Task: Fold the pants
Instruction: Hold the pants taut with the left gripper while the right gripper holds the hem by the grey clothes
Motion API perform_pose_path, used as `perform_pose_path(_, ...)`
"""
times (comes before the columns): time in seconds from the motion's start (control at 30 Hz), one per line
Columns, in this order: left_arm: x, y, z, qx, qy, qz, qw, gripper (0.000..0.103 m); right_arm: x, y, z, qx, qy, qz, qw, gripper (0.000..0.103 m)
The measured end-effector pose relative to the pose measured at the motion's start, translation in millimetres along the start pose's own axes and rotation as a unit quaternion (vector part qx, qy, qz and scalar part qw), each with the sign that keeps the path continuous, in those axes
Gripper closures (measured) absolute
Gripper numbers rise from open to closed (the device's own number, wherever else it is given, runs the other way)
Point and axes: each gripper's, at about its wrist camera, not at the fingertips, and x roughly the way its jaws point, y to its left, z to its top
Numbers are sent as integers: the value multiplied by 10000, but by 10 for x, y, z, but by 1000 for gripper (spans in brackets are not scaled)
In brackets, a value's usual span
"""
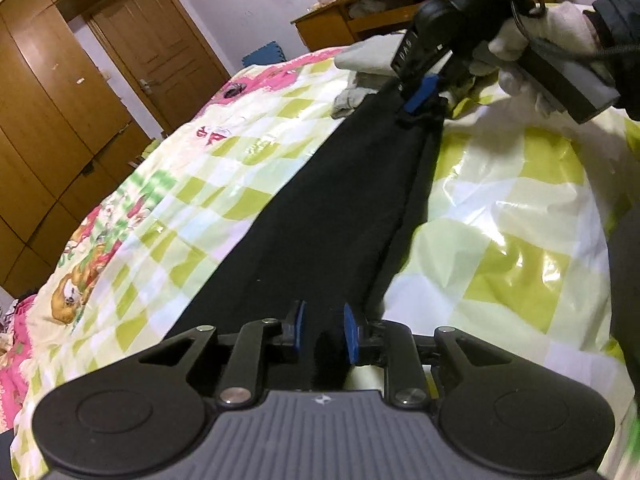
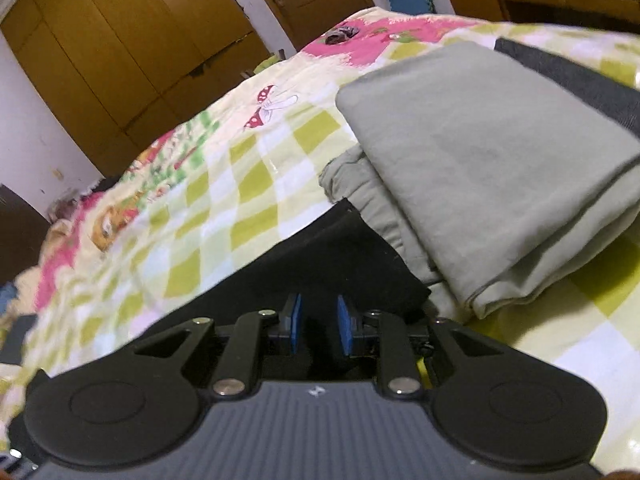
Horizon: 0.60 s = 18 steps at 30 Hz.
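Left tongs [image 1: 323, 330], at the near end of the black pants [image 1: 320, 208], stand with their blue pads parted a little; dark cloth lies between and under them, but whether the pads press on it cannot be told. Right tongs [image 1: 420, 94], held in a white-gloved hand [image 1: 536, 52], reach down to the far end of the same garment, one blue pad visible against the black cloth. In the right wrist view those tongs [image 2: 319, 328] also show a narrow gap over black cloth, and a grip there cannot be confirmed either.

The pants lie stretched on the bed in a long narrow strip, apparently already doubled leg on leg, their long axis running straight from the left tongs away to the right tongs. Each pair of tongs thus has one end, and neither is nearer the middle. Judging from this, the next fold would bring one end along that axis toward the other.

Just beyond the far end, touching or overlapping it, sits a stack of folded grey-green clothes [image 2: 492, 160]. The checked green-and-white bedspread [image 1: 500, 220] covers the bed; wooden wardrobes [image 1: 48, 112] and a door [image 1: 160, 48] stand at the far left.
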Motion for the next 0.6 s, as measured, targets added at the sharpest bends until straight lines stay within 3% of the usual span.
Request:
perform_pose_path(0.23,76,-75,100,21,-40,-20,10000,65,-122,-199,20,438,-102,245,9987,82)
perform_pose_path(0.6,207,-56,303,-269,-294,-72,9992,60,-227,-266,-35,506,-154,-134,9985,83)
